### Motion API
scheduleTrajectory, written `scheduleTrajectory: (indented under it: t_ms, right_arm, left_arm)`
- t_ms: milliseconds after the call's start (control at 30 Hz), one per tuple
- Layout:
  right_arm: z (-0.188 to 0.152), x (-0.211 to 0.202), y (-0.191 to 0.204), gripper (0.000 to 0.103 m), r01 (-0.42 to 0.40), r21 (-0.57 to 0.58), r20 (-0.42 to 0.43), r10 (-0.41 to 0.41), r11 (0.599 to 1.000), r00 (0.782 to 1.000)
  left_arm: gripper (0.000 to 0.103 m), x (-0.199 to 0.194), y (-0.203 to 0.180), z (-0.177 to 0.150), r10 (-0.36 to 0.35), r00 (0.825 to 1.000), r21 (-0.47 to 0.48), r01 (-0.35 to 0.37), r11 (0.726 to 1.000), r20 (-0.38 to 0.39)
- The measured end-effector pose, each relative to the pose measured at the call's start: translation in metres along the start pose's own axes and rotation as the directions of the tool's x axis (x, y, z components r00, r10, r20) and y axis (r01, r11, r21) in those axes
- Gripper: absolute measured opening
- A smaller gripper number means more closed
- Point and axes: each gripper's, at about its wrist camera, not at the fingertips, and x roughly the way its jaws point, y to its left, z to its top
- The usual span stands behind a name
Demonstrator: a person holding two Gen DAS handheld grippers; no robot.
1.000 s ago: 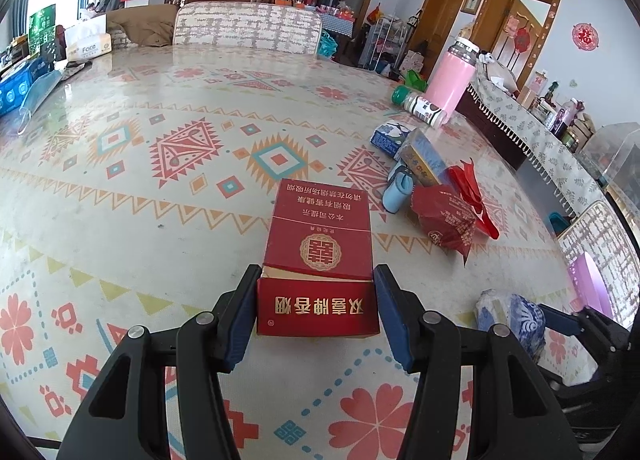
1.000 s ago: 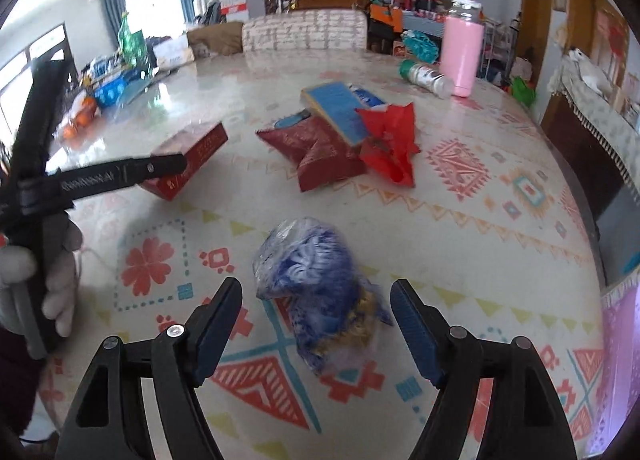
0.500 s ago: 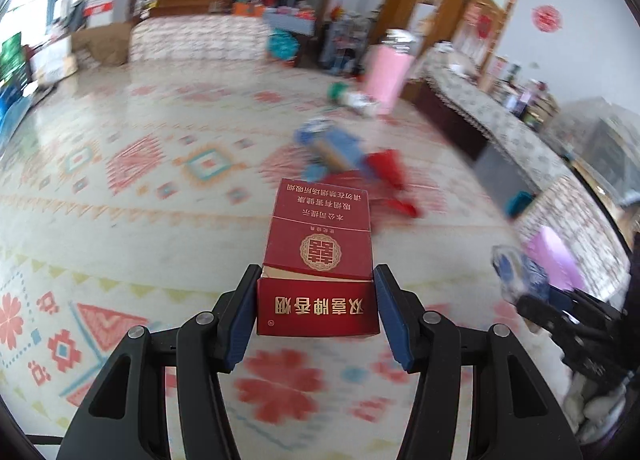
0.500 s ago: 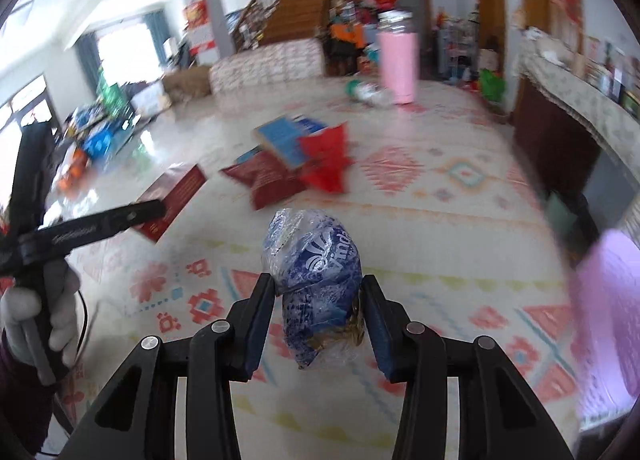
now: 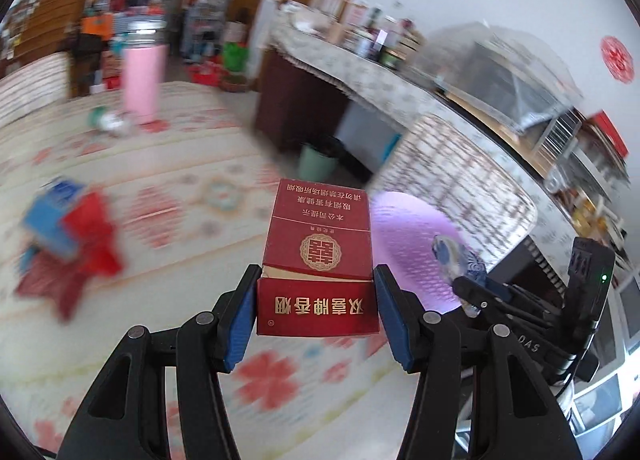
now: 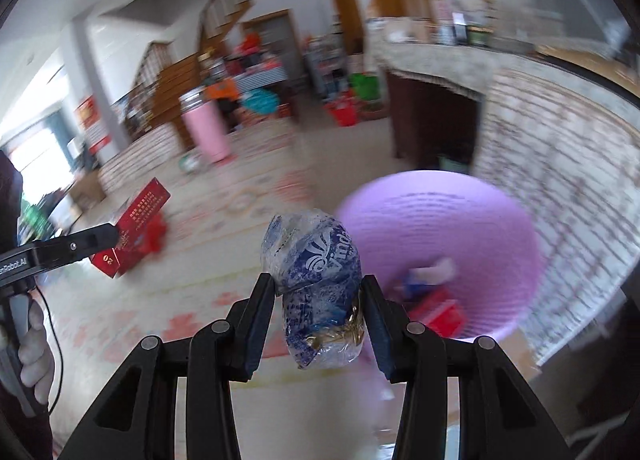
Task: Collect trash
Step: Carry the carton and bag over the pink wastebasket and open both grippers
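Note:
My left gripper (image 5: pixel 316 312) is shut on a red cigarette carton (image 5: pixel 318 260) and holds it in the air above the patterned table. The carton also shows in the right wrist view (image 6: pixel 136 228). My right gripper (image 6: pixel 318 308) is shut on a crumpled blue and clear plastic wrapper (image 6: pixel 316 276), seen small in the left wrist view (image 5: pixel 460 256). A purple trash bin (image 6: pixel 480 220) stands just right of the wrapper, off the table's edge, with some trash inside. The bin also shows behind the carton in the left wrist view (image 5: pixel 408 228).
More trash lies on the table at the left: a blue box (image 5: pixel 52 212), red bags (image 5: pixel 88 236). A pink bottle (image 5: pixel 142 80) and a tipped can (image 5: pixel 106 120) are farther back. A patterned chair back (image 5: pixel 448 180) and a sideboard (image 5: pixel 320 100) stand beyond the bin.
Both grippers have swung right, away from the table's middle toward the purple bin. The right gripper closed on the plastic wrapper and lifted it. The left still holds the carton.

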Motion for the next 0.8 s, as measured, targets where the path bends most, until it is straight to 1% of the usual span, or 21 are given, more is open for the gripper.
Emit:
scheduleTrajectory:
  t_ms: [100, 233, 300, 333, 400, 433, 467, 500, 533, 633, 700, 800]
  right_arm:
    - [0.007, -0.002, -0.036, 0.048, 0.037, 0.054, 0.003, -0.037, 0.998, 0.999]
    - [0.017, 0.005, -0.063, 0.049, 0.083, 0.091, 0.002, -0.084, 0.992, 0.997]
    - [0.020, 0.011, -0.072, 0.053, 0.092, 0.110, 0.003, -0.092, 0.990, 0.996]
    - [0.022, 0.016, -0.077, 0.056, 0.100, 0.121, -0.002, -0.100, 0.988, 0.995]
    - [0.021, 0.022, -0.086, 0.058, 0.108, 0.144, -0.014, -0.107, 0.984, 0.994]
    - [0.020, 0.023, -0.089, 0.058, 0.102, 0.155, -0.016, -0.101, 0.983, 0.995]
    - [0.019, 0.024, -0.091, 0.059, 0.094, 0.166, -0.017, -0.092, 0.982, 0.996]
    - [0.018, 0.024, -0.092, 0.059, 0.089, 0.170, -0.017, -0.087, 0.981, 0.996]
    - [0.017, 0.024, -0.091, 0.061, 0.086, 0.170, -0.015, -0.084, 0.982, 0.996]
    - [0.014, 0.025, -0.087, 0.063, 0.077, 0.168, -0.018, -0.075, 0.983, 0.997]
    - [0.012, 0.025, -0.082, 0.063, 0.054, 0.170, -0.020, -0.051, 0.984, 0.998]
    - [0.010, 0.024, -0.069, 0.065, 0.028, 0.157, -0.018, -0.026, 0.987, 1.000]
  left_arm:
    - [0.055, 0.037, -0.030, 0.018, -0.065, 0.997, 0.012, 0.066, 0.998, -0.052]
    - [0.056, 0.073, -0.063, 0.033, -0.127, 0.987, 0.022, 0.130, 0.991, -0.103]
    - [0.056, 0.087, -0.075, 0.040, -0.150, 0.981, 0.024, 0.154, 0.988, -0.122]
    - [0.057, 0.094, -0.081, 0.043, -0.151, 0.980, 0.029, 0.156, 0.987, -0.126]
    - [0.058, 0.100, -0.088, 0.046, -0.138, 0.981, 0.044, 0.145, 0.988, -0.136]
    - [0.061, 0.099, -0.089, 0.045, -0.135, 0.982, 0.049, 0.143, 0.989, -0.135]
    - [0.068, 0.097, -0.090, 0.044, -0.126, 0.984, 0.058, 0.134, 0.989, -0.129]
    - [0.071, 0.094, -0.090, 0.042, -0.110, 0.987, 0.067, 0.119, 0.991, -0.118]
    - [0.077, 0.087, -0.087, 0.039, -0.085, 0.991, 0.077, 0.093, 0.993, -0.102]
    - [0.078, 0.071, -0.078, 0.031, -0.042, 0.996, 0.093, 0.050, 0.994, -0.082]
    - [0.079, 0.059, -0.068, 0.024, 0.014, 0.997, 0.096, -0.006, 0.995, -0.079]
    - [0.079, 0.037, -0.049, 0.014, 0.072, 0.996, 0.092, -0.066, 0.994, -0.056]
